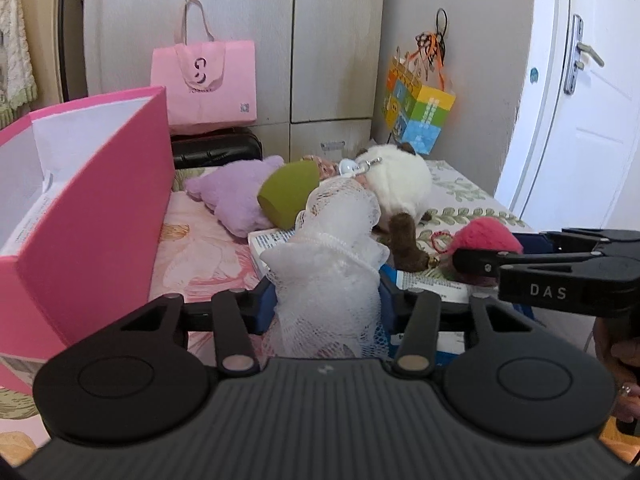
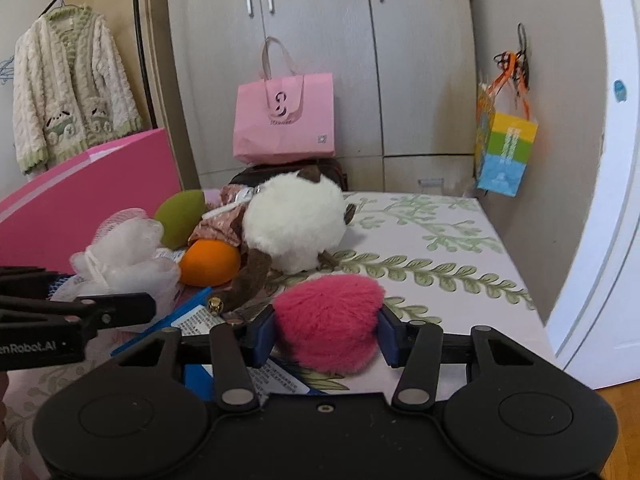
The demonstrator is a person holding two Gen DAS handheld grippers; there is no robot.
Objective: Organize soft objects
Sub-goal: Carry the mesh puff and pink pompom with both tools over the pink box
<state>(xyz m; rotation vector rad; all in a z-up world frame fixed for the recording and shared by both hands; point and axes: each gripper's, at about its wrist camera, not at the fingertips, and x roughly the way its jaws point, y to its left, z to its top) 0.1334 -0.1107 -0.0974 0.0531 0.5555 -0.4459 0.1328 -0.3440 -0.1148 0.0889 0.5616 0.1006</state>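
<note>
Grasp step: the left gripper [image 1: 326, 300] clamps the white mesh bath pouf [image 1: 328, 264] and the right gripper [image 2: 326, 334] the pink fluffy heart [image 2: 326, 320], both near on the bed; next, lifting each leftward to the open pink box [image 1: 92, 208].

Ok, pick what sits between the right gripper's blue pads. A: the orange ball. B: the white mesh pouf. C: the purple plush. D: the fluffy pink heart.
D: in the right wrist view the right gripper has its blue pads pressed on both sides of the fluffy pink heart.
</note>
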